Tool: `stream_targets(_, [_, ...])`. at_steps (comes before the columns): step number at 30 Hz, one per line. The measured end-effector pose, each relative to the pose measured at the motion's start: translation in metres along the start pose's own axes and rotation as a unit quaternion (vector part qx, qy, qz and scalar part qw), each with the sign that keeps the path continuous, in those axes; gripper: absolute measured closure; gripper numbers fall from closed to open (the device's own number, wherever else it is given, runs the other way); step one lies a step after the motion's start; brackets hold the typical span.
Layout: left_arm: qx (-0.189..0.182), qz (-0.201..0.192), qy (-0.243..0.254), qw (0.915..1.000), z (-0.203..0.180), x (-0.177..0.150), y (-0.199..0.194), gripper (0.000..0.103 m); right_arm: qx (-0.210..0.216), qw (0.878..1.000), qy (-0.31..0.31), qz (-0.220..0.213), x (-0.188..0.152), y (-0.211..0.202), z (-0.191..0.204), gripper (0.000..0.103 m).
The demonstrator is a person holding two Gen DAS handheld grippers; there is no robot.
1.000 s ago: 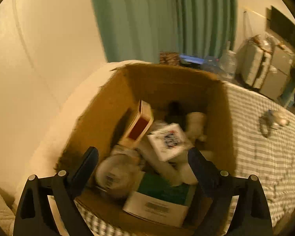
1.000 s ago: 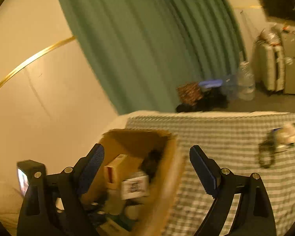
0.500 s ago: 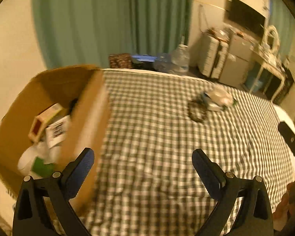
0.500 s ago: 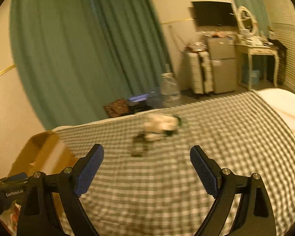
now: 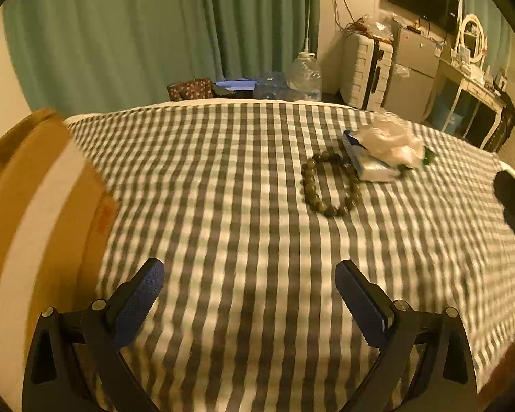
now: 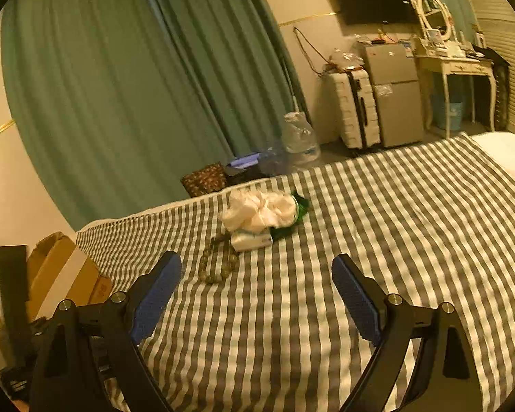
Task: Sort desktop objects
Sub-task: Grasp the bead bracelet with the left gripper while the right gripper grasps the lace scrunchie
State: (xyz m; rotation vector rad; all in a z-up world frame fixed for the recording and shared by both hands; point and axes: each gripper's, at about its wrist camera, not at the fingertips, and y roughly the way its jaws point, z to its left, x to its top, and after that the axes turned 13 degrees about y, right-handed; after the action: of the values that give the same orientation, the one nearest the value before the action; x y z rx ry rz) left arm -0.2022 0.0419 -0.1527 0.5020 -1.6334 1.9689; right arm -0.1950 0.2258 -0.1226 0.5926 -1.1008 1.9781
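You won't get any readable text here. The cardboard box [image 5: 51, 206] has a reddish printed mark [image 5: 103, 219] on its side near the checked cloth [image 5: 243, 206], also seen from the right wrist [image 6: 101, 288], but it's blurred and you can't make out characters. The water jug [image 6: 298, 137] carries a bluish label, too small to read. The flat packet [image 6: 252, 240] under the white bundle has faint print, illegible. The dark device at the left edge of the right wrist view has a small pale label [image 6: 17, 385] low down; unreadable too.
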Motion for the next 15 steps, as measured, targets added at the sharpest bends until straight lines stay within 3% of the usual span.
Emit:
stream_targets(7, [-0.02,-0.028,0.024,0.9991,-0.026,0.028,0.058,0.001,0.018,0.999,-0.024,0.016,0.006,0.056,0.006,0.014])
stream_targets(11, [-0.055,-0.037,-0.007,0.9978,-0.027,0.038,0.084,0.001,0.015,0.998,-0.046,0.041,0.008,0.092,0.01,0.026])
stream_targets(15, [-0.069,-0.045,-0.015,0.9964,-0.03,0.043,0.096,0.001,0.016,0.997,-0.058,0.048,0.009,0.115,0.013,0.028])
